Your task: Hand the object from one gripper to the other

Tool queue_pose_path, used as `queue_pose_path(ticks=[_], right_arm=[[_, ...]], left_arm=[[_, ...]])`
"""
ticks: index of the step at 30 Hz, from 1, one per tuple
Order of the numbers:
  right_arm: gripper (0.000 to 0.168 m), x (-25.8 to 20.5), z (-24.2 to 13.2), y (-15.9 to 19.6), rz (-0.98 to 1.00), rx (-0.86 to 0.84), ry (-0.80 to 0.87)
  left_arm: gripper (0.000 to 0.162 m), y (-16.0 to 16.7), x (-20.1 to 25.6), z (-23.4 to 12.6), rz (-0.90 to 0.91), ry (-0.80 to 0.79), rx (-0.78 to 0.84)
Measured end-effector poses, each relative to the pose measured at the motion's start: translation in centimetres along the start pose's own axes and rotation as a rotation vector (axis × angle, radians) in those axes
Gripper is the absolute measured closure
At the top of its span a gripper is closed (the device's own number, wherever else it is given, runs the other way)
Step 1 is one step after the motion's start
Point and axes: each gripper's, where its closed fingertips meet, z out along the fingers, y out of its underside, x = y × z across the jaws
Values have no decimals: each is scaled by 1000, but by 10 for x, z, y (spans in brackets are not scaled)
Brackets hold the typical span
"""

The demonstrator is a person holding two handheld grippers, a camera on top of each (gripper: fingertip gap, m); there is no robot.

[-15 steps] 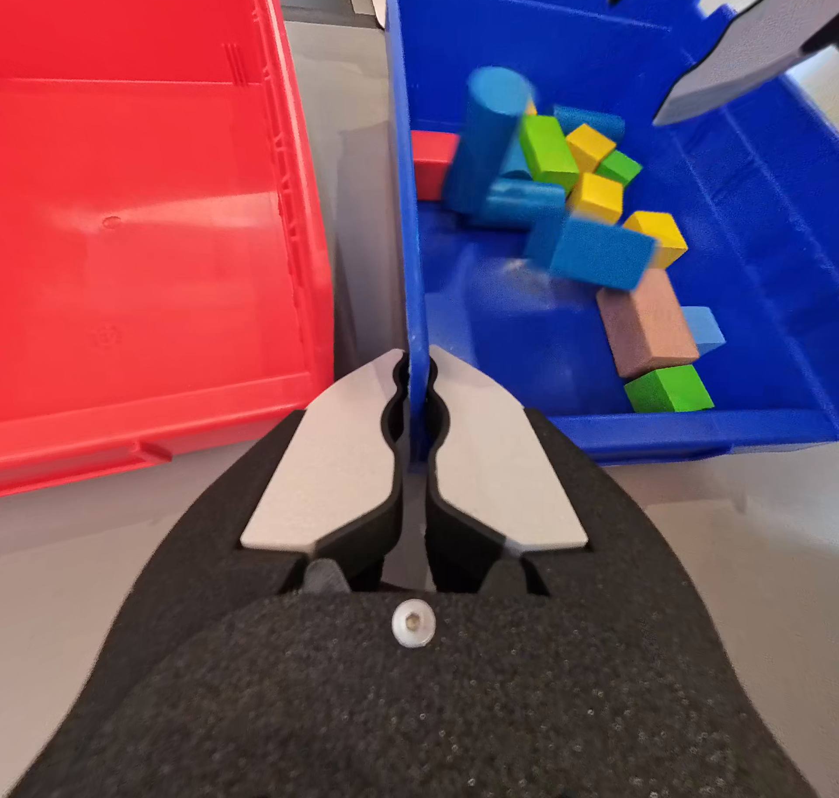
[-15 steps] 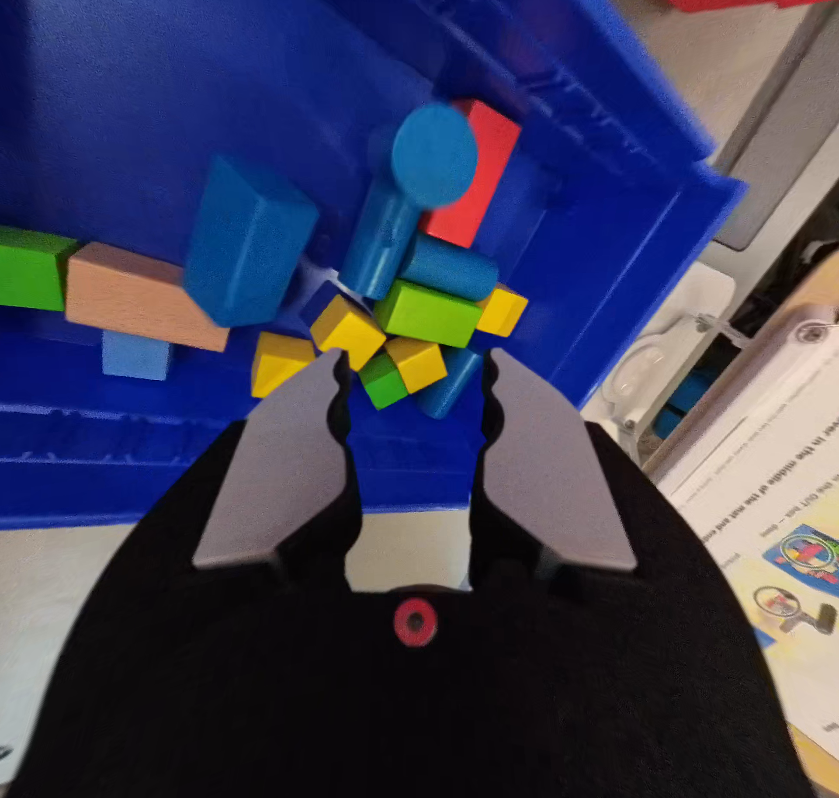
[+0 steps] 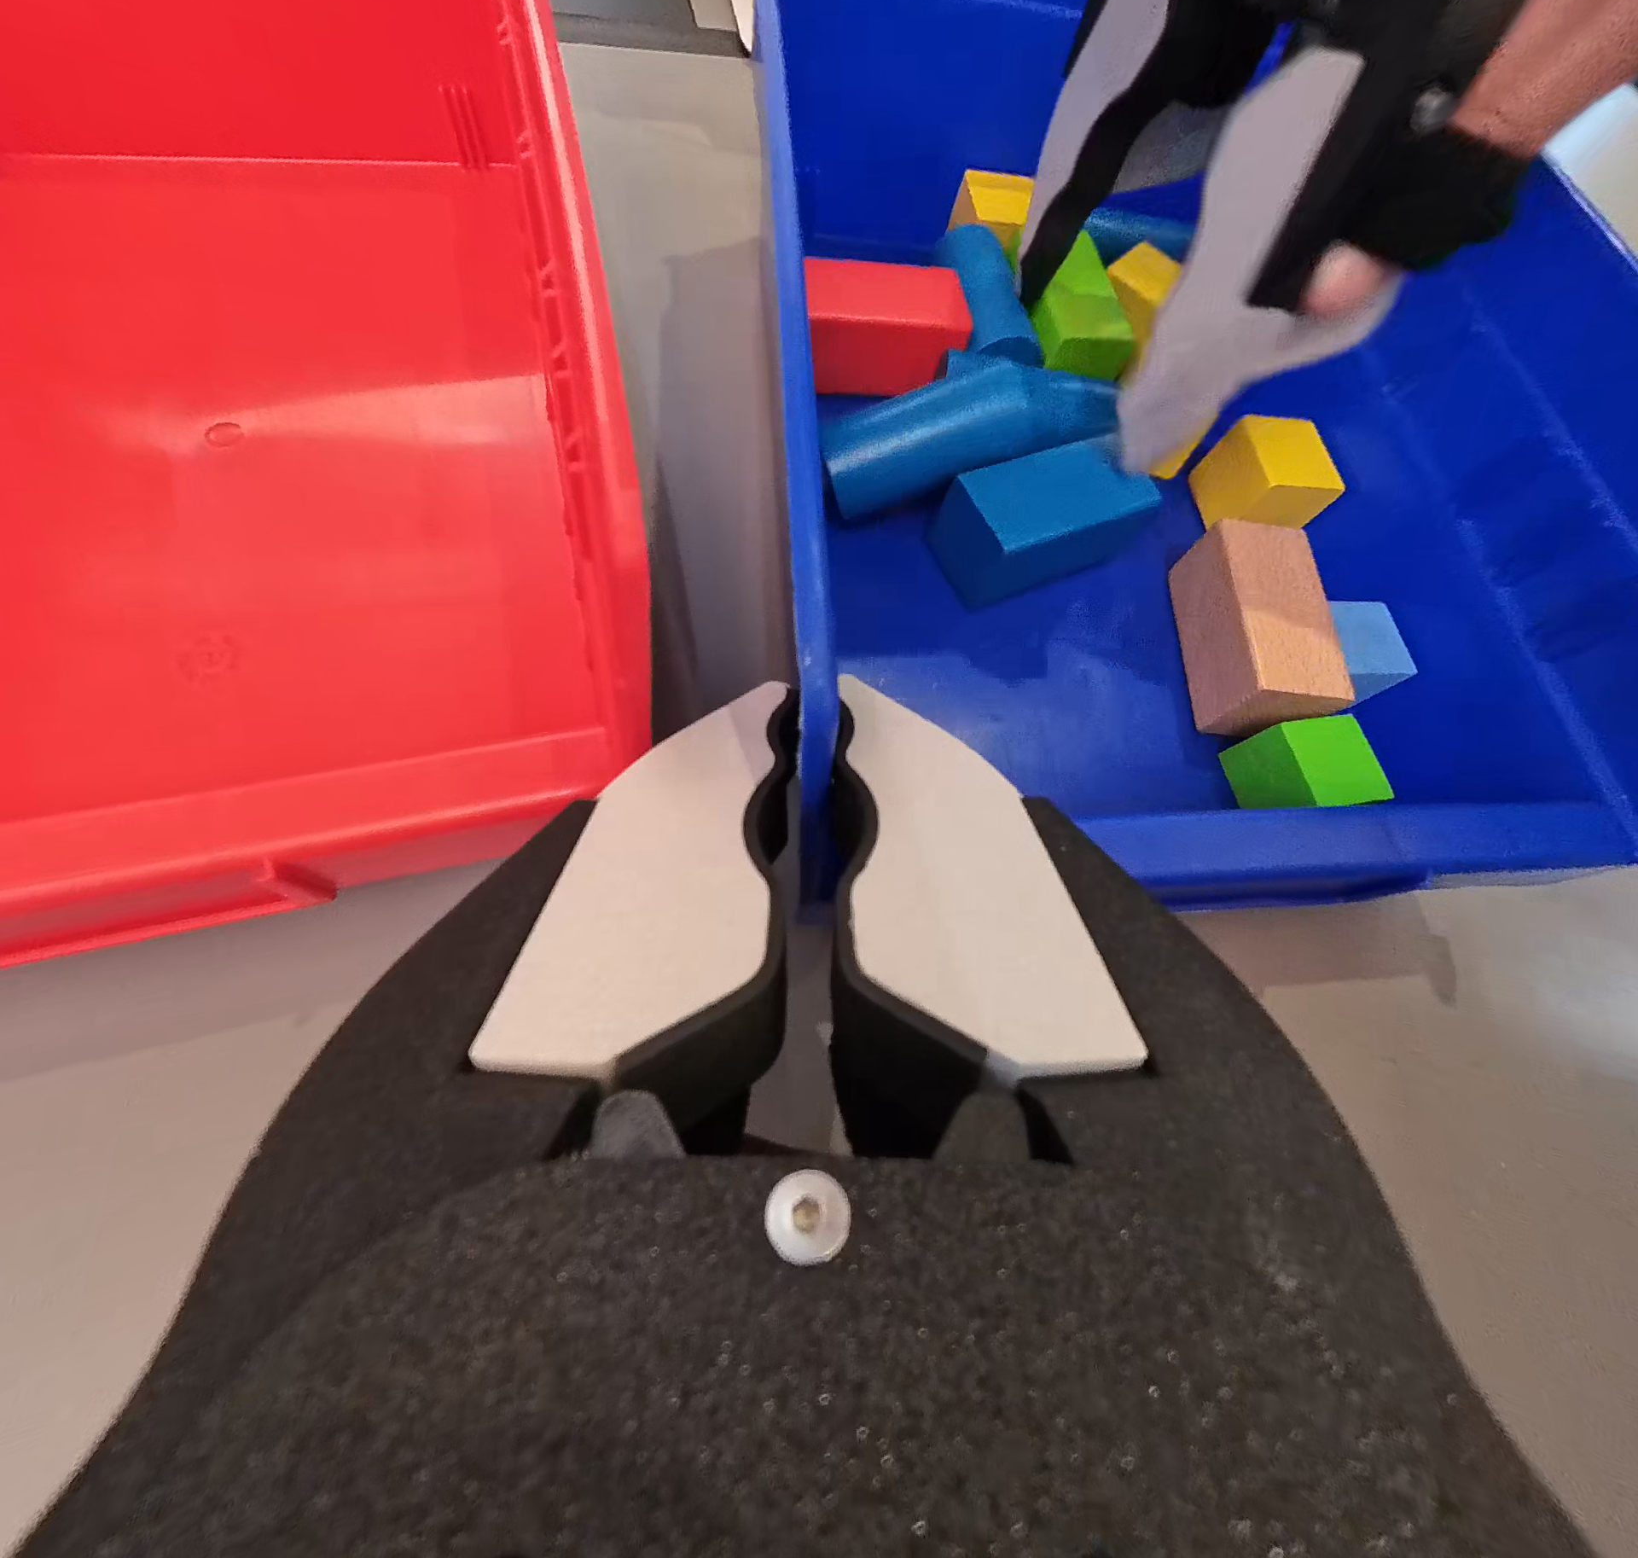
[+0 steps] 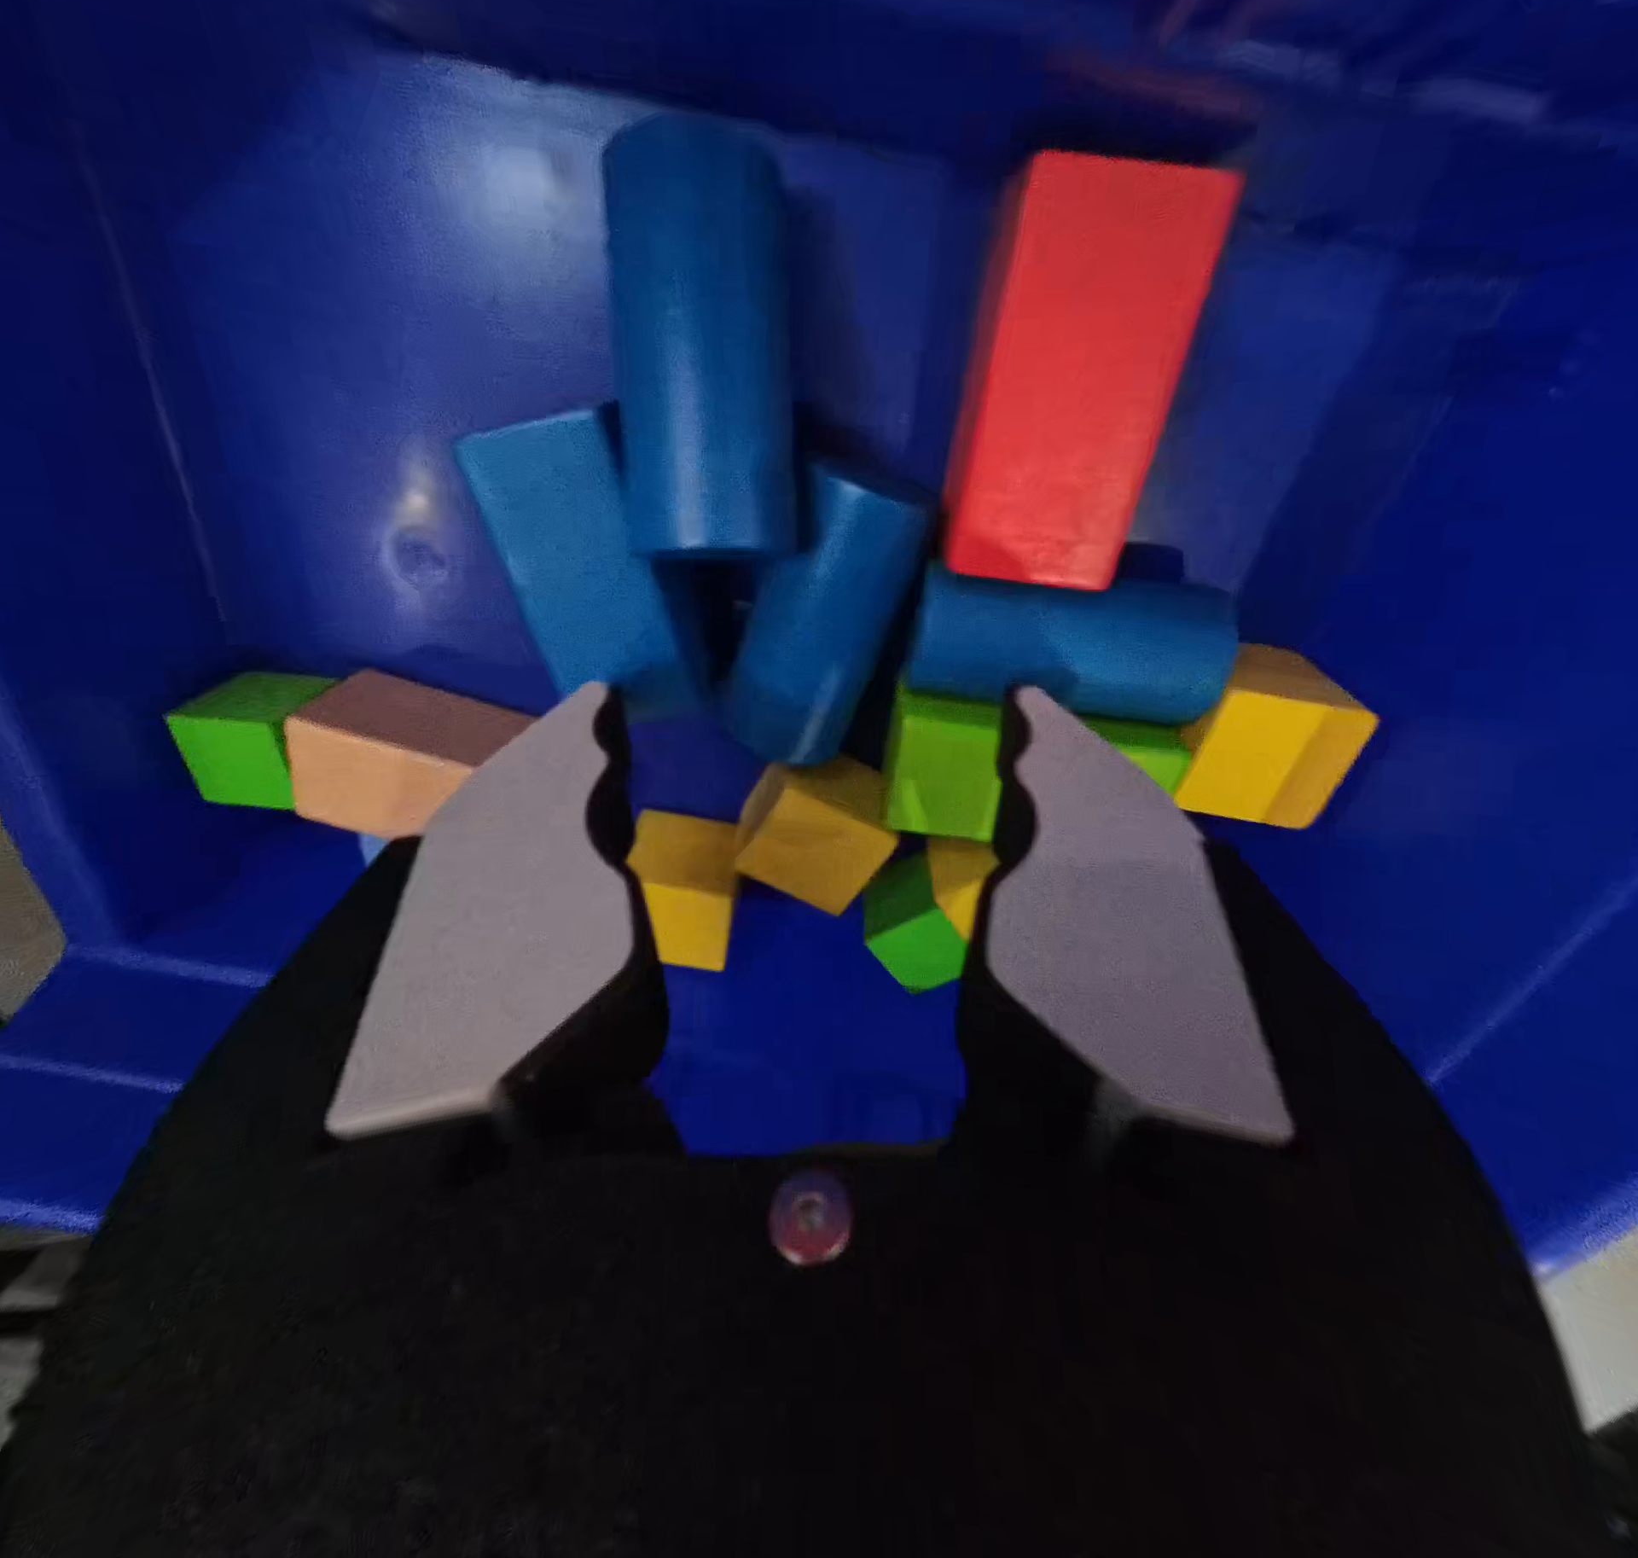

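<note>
Grippers split the work: left gripper pinches the near corner of the blue bin's wall, jaws pressed on plastic. Right gripper is inside the bin, jaws spread, empty. Blocks lie dead ahead, yellow cube between its tips, blue cylinder at twelve o'clock, lengthwise toward it.

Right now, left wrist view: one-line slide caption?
Left gripper clamps the blue bin wall; right gripper, open, reaches into the blocks.
</note>
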Motion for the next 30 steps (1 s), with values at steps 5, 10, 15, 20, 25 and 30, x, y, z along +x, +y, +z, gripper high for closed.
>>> queue_pose_path(ticks=[5,10,15,20,25,30], right_arm=[[57,-68,5,8,-77,-44,-210],[76,-21,-22,7,10,74,0],[40,32,-6,30,244,-26,125],[22,8,32,38,239,-264,36],[55,-35,-7,-19,218,106,-271],[69,-17,-62,-20,166,277,-169]], left_arm=[[158,0,0,0,0,1,0],[158,0,0,0,1,1,0],[158,0,0,0,-2,-1,0],[158,0,0,0,-7,6,0],[158,0,0,-1,-9,6,3],[158,0,0,-1,-10,7,3]])
